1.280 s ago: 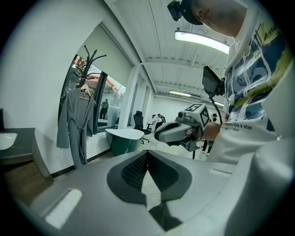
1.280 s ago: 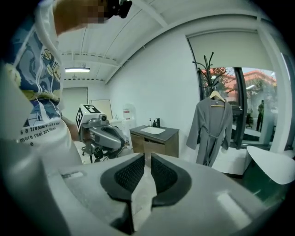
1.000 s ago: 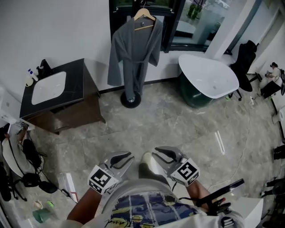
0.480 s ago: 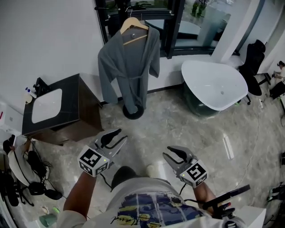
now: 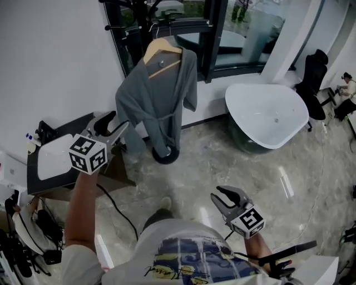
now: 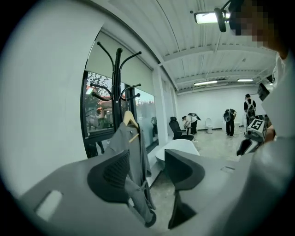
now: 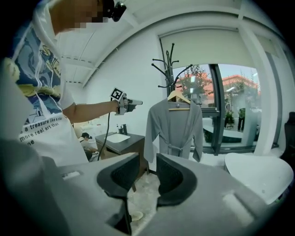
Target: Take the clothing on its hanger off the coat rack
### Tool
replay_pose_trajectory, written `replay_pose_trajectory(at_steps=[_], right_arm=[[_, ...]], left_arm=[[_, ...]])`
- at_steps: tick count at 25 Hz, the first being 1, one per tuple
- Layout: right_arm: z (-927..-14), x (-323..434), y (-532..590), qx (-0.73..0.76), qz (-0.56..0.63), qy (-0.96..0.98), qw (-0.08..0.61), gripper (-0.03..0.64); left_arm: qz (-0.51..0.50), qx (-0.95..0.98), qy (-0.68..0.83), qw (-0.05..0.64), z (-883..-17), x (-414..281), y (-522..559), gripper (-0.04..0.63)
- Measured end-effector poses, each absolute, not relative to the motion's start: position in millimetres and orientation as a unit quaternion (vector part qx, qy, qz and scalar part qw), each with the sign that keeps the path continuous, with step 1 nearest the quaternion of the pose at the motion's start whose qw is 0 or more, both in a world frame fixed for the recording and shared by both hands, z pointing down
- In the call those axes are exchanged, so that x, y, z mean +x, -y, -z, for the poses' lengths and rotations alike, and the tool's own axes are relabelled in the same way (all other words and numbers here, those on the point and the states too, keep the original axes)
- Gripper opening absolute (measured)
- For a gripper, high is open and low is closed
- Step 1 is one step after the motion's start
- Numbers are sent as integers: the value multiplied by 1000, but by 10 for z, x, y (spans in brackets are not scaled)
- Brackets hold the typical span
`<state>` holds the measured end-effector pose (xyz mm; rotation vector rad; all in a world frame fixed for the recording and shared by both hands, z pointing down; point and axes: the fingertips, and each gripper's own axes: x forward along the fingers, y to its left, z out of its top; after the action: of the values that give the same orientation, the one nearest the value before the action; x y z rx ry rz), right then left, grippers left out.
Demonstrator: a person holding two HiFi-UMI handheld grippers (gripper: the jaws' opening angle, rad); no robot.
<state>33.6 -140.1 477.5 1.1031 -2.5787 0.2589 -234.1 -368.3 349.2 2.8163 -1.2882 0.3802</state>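
Note:
A grey robe (image 5: 161, 103) hangs on a wooden hanger (image 5: 162, 55) from the black coat rack (image 5: 146, 14) by the window. My left gripper (image 5: 114, 125) is raised at arm's length, left of the robe and short of it. Its jaws are opening, with nothing between them. In the left gripper view the robe (image 6: 132, 152) and hanger (image 6: 130, 123) show far beyond the left gripper (image 6: 147, 170). My right gripper (image 5: 218, 195) stays low near my body, open and empty. The right gripper view shows the right gripper (image 7: 147, 173), the robe (image 7: 175, 124) and the left gripper (image 7: 126, 103).
A white bathtub (image 5: 267, 108) stands right of the rack. A dark vanity with a white sink (image 5: 55, 158) is on the left, below my left arm. The rack's round base (image 5: 165, 155) rests on the marble floor. Several people (image 6: 229, 120) stand far across the room.
My left gripper has risen from waist height and reached out to the upper left, its jaws wider apart. The rack and robe are nearer in the head view. The right gripper stays low.

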Motion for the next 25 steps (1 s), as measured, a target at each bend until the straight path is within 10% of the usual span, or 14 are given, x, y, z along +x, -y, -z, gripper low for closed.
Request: replay_pose_trajectory(at_steps=[16, 21, 25], right_arm=[[-4819, 278, 2074, 491, -128, 852, 128, 112], [-4879, 327, 2069, 513, -138, 837, 135, 112], [-4935, 334, 2081, 518, -142, 833, 133, 110]], left_arm=[[-215, 924, 304, 81, -3753, -2062, 5623, 338], [-254, 928, 263, 78, -3901, -1941, 5622, 85], [-252, 935, 243, 62, -3913, -1847, 5562, 22]])
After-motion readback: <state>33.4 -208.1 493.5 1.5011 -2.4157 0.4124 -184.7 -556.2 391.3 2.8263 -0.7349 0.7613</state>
